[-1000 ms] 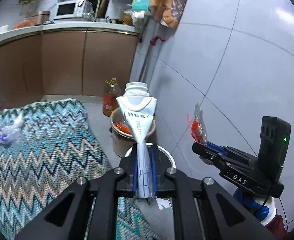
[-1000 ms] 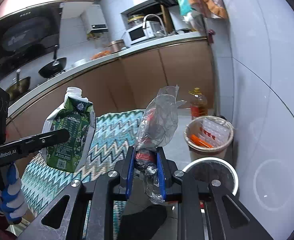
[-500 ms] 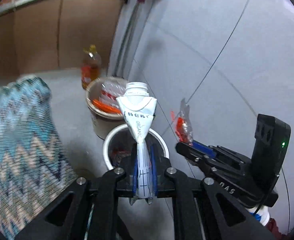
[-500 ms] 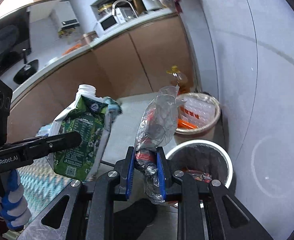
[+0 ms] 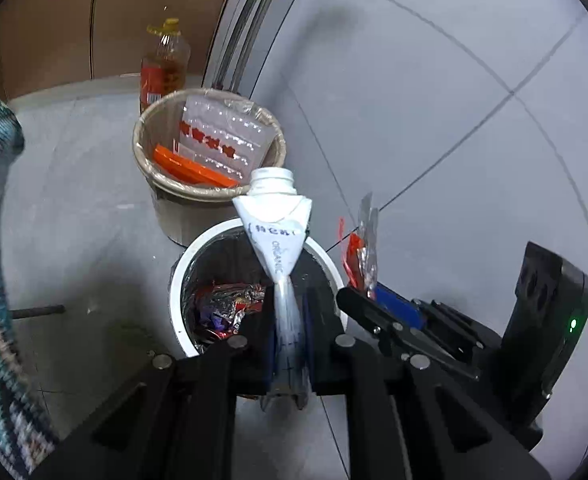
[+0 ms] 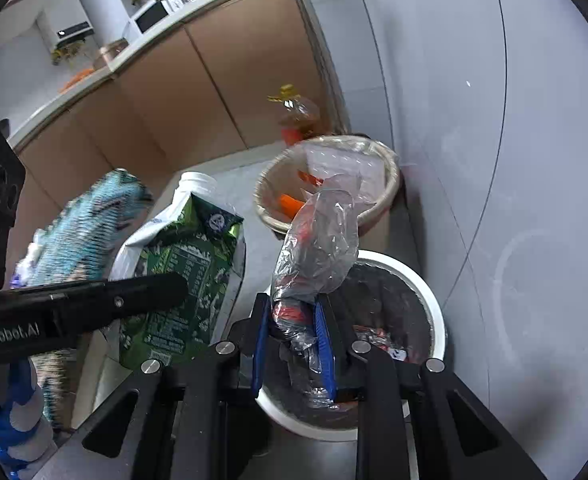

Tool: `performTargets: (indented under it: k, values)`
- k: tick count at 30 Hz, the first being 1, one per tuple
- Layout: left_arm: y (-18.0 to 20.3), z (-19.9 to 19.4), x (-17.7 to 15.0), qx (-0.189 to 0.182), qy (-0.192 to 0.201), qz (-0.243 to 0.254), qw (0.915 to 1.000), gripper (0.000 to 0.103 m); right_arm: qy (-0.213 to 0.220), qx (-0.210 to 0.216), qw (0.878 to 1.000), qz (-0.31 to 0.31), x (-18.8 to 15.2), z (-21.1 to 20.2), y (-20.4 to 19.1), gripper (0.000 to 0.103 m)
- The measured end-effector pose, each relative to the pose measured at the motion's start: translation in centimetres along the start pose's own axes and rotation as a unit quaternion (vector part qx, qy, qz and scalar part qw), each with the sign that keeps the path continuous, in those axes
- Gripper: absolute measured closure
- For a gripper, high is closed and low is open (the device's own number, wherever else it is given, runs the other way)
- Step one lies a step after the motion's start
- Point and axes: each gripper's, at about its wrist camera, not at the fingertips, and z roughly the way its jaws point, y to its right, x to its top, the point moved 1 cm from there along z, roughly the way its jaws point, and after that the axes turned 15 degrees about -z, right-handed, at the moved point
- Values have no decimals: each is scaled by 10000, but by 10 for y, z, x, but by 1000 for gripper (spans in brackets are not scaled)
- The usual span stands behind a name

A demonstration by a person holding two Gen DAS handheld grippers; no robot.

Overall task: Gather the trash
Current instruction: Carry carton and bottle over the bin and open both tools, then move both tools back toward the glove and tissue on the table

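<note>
Both sets of jaws are pinching trash. In its own camera's view, the left gripper [image 5: 289,320] squeezes a flattened milk carton [image 5: 275,236], white cap end pointing up to 12 o'clock. Just behind the carton sits the white trash bin [image 5: 182,276], with shiny wrappers [image 5: 226,304] inside. At 11 o'clock stands a tan basket [image 5: 208,148] holding clear and orange packs, and an oil bottle [image 5: 166,64] waits behind it. In the other camera's view, the right gripper [image 6: 294,332] grips a crinkly clear plastic wrapper [image 6: 318,240] with red on it, right over the bin's rim [image 6: 434,312]. The green side of the carton [image 6: 182,280] shows at 9 o'clock.
</note>
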Motion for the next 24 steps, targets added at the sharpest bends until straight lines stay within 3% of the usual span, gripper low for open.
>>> performTargets:
  k: [2, 4, 6, 11, 19, 24]
  values:
    - [-2, 9, 3, -59, -107, -94, 9999, 83, -80, -84, 9999, 16, -2, 7, 3, 80]
    - [-4, 12, 4, -64, -134, -173, 9997, 63, -162, -201, 9996, 64, -5, 12, 9, 72]
    - [-3, 14, 4, -114, -130, -218, 9996, 63, -168, -246, 9995, 135, -8, 12, 11, 60]
    - [-1, 1, 0, -135, 37, -223, 9997, 63, -149, -300, 9992, 201, -13, 2, 13, 60]
    - [6, -65, -19, 50, 903, 39, 9959, 63, 141, -376, 9992, 46, -10, -38, -9, 60]
    - [10, -125, -42, 355, 1662, 241, 9852, 63, 451, -370, 9983, -63, -1, -75, -33, 59]
